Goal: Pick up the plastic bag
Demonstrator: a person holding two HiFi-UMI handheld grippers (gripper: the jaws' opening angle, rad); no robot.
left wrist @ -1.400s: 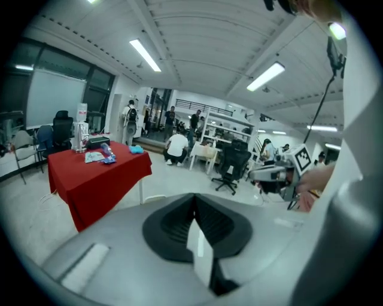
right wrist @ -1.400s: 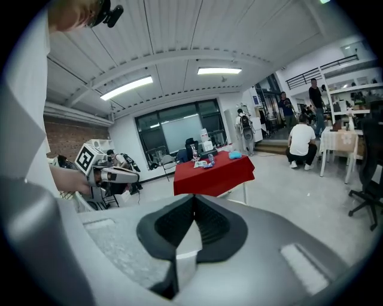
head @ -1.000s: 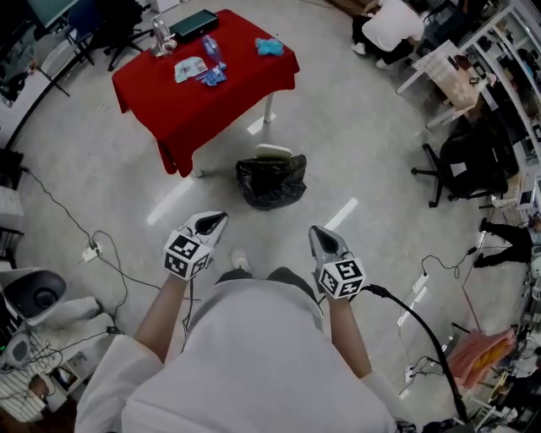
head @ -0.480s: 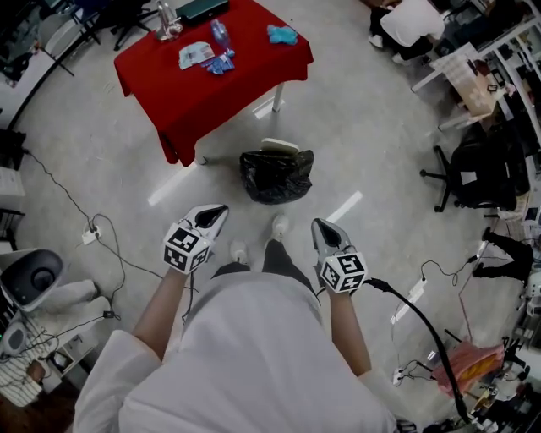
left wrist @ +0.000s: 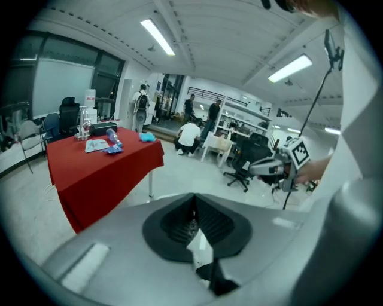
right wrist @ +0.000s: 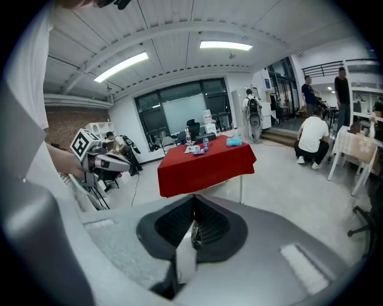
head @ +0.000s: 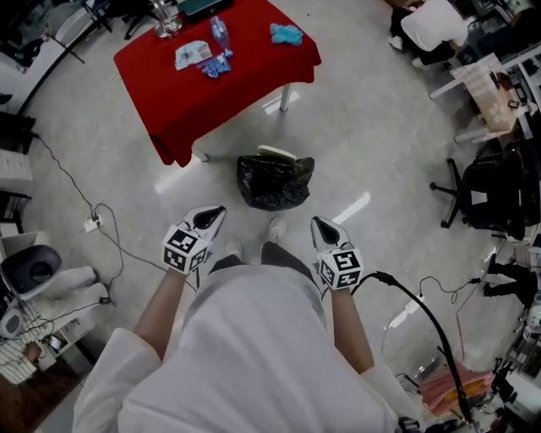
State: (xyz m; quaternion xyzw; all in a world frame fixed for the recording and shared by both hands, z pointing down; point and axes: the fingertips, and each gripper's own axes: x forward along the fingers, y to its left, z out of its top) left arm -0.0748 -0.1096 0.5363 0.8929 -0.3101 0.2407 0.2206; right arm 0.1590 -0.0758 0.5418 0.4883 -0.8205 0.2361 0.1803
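Note:
A black plastic bag (head: 274,182) sits crumpled on the grey floor in the head view, just in front of the red table (head: 211,80). A pale flat thing (head: 275,153) pokes out behind its top. My left gripper (head: 209,217) hangs shut and empty, near and to the left of the bag. My right gripper (head: 323,227) is shut too, near and to the right of it. Both are held level at waist height, well above the floor. In the left gripper view the jaws (left wrist: 192,222) meet with nothing between them; the right gripper (right wrist: 192,230) looks the same. The bag is hidden in both gripper views.
The red table (right wrist: 206,161) carries a bottle (head: 218,34), a blue cloth (head: 286,34) and papers (head: 191,56). Cables (head: 101,241) trail over the floor at left and a black cable (head: 427,321) at right. Office chairs (head: 486,190) and a crouching person (head: 435,25) are at the far right.
The view has advanced toward the table and the bag. The bag now lies closer to my grippers; a foot has stepped forward. Both grippers stay shut.

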